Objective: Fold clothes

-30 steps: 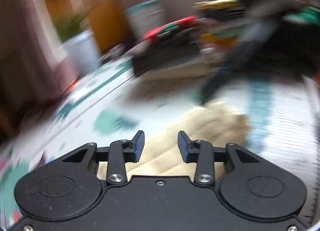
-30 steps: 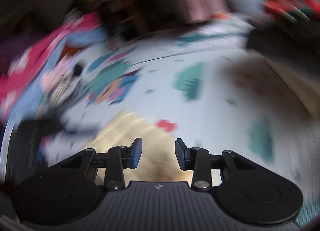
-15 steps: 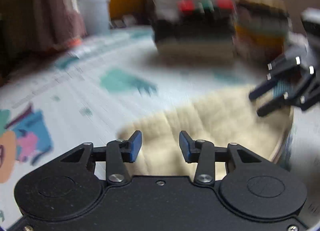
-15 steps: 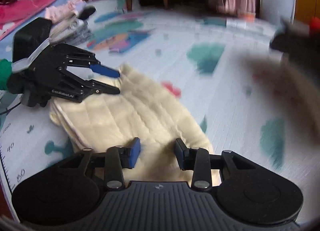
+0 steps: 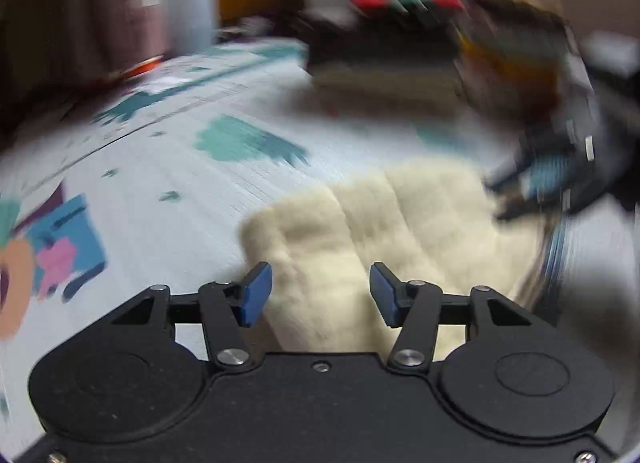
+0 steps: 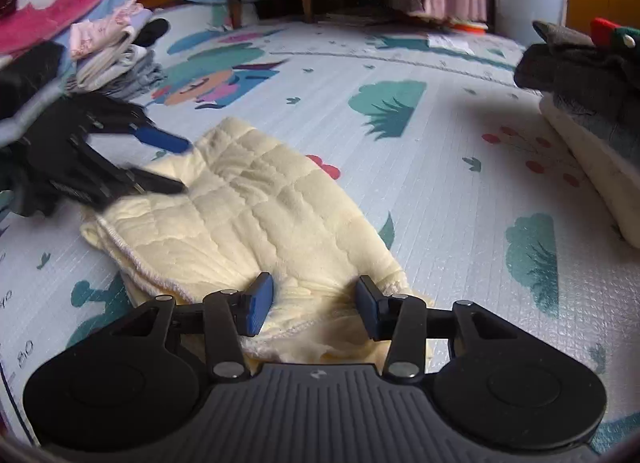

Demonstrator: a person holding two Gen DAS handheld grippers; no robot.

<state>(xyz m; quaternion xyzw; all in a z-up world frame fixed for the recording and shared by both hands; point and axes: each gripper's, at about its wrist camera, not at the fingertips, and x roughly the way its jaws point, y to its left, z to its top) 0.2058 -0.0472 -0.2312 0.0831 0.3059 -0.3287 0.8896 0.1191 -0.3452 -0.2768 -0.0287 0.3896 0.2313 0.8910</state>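
Cream quilted garment (image 6: 248,219) is lying folded on the play mat (image 6: 440,167), between the two tools. Right gripper (image 6: 314,305) is sitting low over the garment's near end, aiming forward, jaws spread wide and gripping nothing; cloth is bunching between the blue pads (image 6: 258,305). Left gripper (image 6: 160,161) is reaching in from the left at the garment's far corner, tips over the edge, jaws parted, nothing clamped. In its own blurred view, left gripper (image 5: 320,295) is hovering wide open above the garment (image 5: 380,223). Stacks of folded clothes (image 6: 592,103) are standing far right.
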